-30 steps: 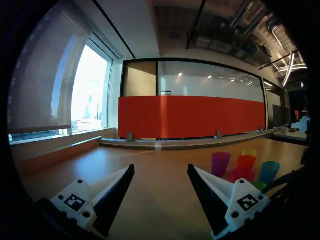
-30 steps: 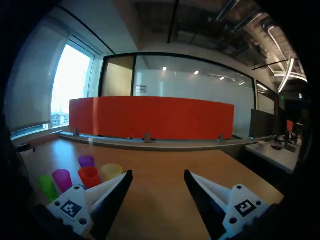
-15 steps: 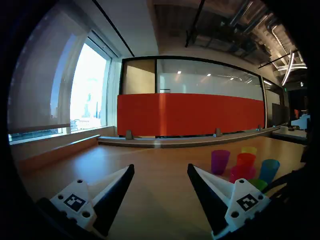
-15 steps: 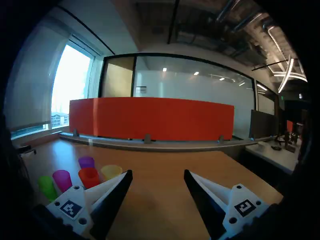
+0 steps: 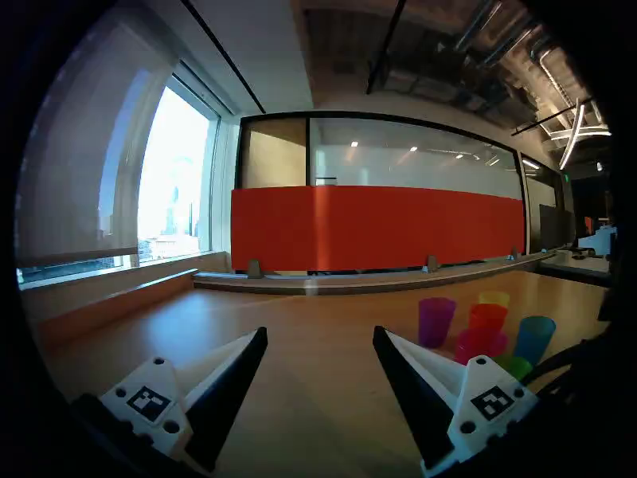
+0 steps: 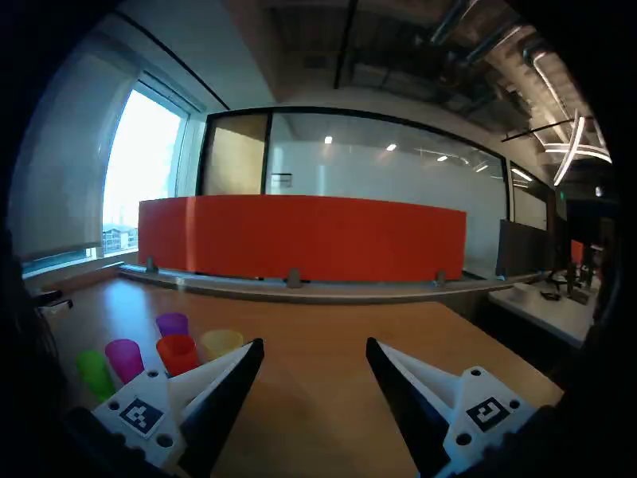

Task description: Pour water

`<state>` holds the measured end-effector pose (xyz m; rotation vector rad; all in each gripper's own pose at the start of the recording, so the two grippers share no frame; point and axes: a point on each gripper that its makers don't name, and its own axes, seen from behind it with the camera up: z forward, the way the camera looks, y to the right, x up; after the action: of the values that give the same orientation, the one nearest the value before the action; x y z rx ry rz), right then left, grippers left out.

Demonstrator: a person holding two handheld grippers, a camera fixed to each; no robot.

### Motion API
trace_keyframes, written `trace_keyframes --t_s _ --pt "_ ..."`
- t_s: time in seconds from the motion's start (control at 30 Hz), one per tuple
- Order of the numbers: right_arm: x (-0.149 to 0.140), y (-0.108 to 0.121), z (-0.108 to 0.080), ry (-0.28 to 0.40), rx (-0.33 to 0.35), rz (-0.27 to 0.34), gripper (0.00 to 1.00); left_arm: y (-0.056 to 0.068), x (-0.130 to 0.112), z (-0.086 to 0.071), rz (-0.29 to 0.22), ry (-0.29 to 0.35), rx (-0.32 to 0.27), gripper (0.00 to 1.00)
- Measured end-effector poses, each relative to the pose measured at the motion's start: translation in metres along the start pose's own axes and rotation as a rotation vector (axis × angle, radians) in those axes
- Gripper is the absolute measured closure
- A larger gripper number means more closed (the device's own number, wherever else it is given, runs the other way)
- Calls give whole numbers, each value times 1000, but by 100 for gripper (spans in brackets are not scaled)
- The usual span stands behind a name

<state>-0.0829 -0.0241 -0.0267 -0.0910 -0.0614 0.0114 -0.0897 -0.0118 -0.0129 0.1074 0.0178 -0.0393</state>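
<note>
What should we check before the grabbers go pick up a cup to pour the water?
1. Left gripper open and empty: ok.
2. Right gripper open and empty: ok.
3. Purple cup, red cup and blue cup upright on the table: ok.
4. Room for fingers around one cup in the tight bunch: cannot tell.
5. Which cup holds water: cannot tell.

wooden desk (image 5: 318,382) fills lower half of frame. orange partition (image 5: 374,227) along its far edge, mid-frame, on small grey feet. bright window (image 5: 171,183) at left. frosted glass wall (image 6: 382,171) behind partition. exposed ceiling pipes and strip light (image 6: 573,151) upper right. pale second desk (image 6: 549,307) at right edge.
</note>
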Motion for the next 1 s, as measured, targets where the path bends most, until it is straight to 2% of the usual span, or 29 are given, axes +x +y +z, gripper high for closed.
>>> trace_keyframes --t_s 0.3,0.7,1.0 --pt "3 3 3 27 2 4 0 0 0 0 1 0 0 1" --pt "-17 11 11 44 10 -11 0 0 0 0 1 0 0 1" --pt "-16 9 18 98 27 19 1 0 0 0 1 0 0 1"
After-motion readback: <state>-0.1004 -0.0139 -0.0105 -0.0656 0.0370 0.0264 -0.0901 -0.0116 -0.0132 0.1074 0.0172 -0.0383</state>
